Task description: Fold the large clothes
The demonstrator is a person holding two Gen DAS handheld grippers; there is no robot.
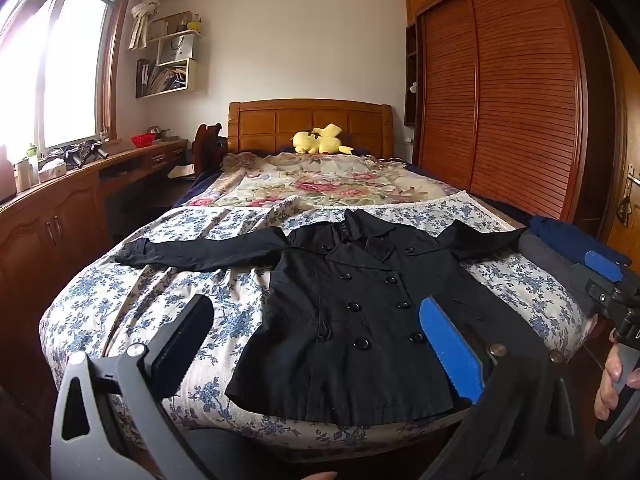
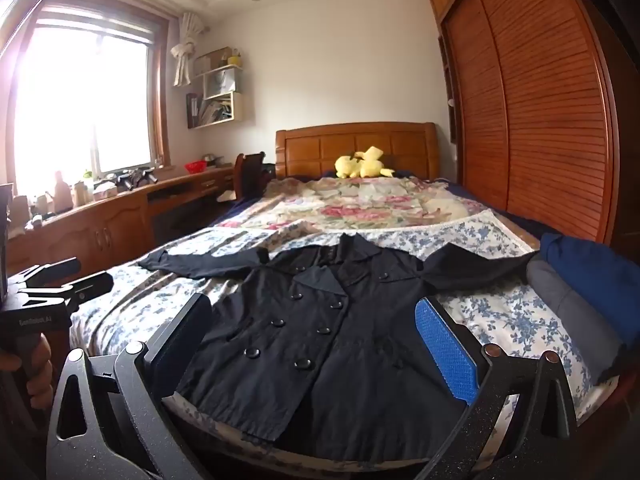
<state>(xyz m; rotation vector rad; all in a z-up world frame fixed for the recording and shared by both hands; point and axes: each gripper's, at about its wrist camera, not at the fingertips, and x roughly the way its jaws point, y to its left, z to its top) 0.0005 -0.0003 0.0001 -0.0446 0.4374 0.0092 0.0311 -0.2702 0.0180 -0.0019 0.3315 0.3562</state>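
Both units stand spread and empty: left hand-held gripper and right hand-held gripper hover off the bed's foot edge. The black coat lies flat ahead of both at the foot end of the bed, long axis toward the headboard, sleeves out sideways. Neither is clearly nearer. Folded clothes sit at the bed's right edge. The left unit's handle reads roughly "GenRobot.AI".
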